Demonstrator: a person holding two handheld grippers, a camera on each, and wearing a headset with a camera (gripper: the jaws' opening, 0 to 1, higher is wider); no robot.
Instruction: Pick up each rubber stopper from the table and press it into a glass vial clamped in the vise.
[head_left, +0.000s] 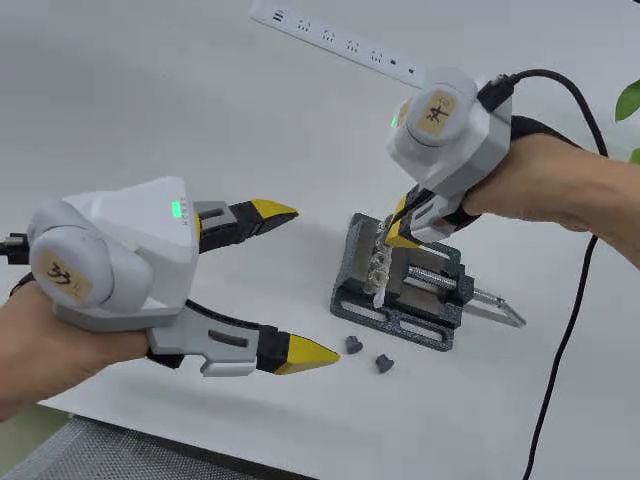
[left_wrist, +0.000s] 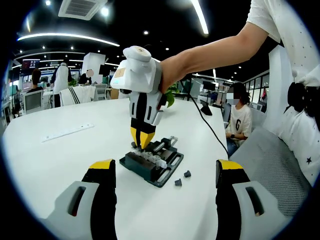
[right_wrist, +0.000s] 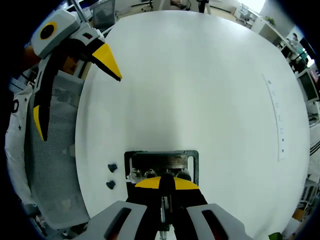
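While the right gripper (head_left: 396, 236) is down on the vise (head_left: 392, 316), step in hand: pressing at the vial row. The tips hide the spot, so I can't confirm a stopper is under them.
right jaws: together. The yellow tips meet on a thin seam at bottom centre of the right gripper view, with nothing visibly pinched between them.
left gripper (head_left: 315, 281): jaws wide apart and empty, at lower left of the head view, tips pointing toward the vise.
glass vials (head_left: 377, 266): clear row clamped upright between the vise jaws, centre of the head view. Count is too blurred to call. Can't tell whether the right tips touch the row's top or sit just above it.
rubber stoppers (head_left: 352, 345): two small dark pieces loose on the white table (head_left: 150, 100), just below the vise base. The second stopper (head_left: 384, 363) is near the first, not touching.
stoppers vs left gripper: just right of its lower yellow tip in the head view, near but apart. In the left gripper view they sit between the two jaws, lower right of the vise.
stoppers vs right gripper: well left of its jaws in the right gripper view.
next move (my read): two stoppers remain. Right lifts clear of the row, then an open gripper drops to straddle one stopper and closes. Left is closer.
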